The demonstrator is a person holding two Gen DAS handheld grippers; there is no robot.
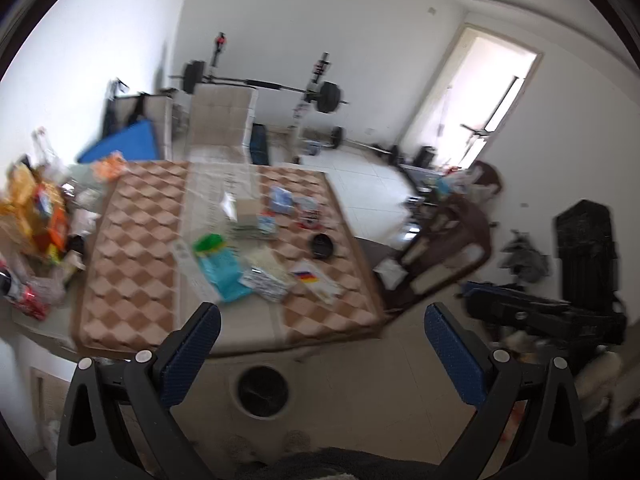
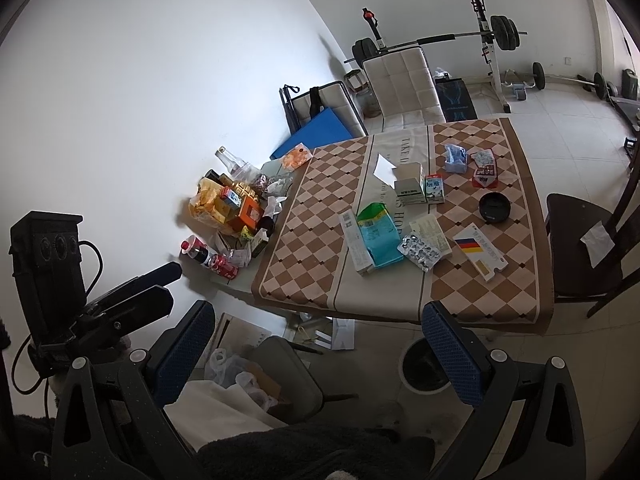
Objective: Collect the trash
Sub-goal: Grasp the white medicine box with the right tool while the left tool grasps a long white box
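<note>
Both grippers are hovering short of the table [image 2: 304,216], the left gripper [image 1: 322,354] and right gripper [image 2: 318,350] each holding two blue fingers [image 2: 454,354] spread wide with nothing between them. One round bin [image 2: 424,368] is sitting on the floor at 6 o'clock. Beyond it, trash is lying across the checkered cloth: one teal packet [image 2: 378,236], one blister pack [image 2: 420,250], one flag-printed box [image 2: 480,254], one black ashtray [image 2: 496,208] and two cartons [image 2: 422,188]. At 9 o'clock, one heap of bottles and wrappers [image 2: 232,212] is piling up.
</note>
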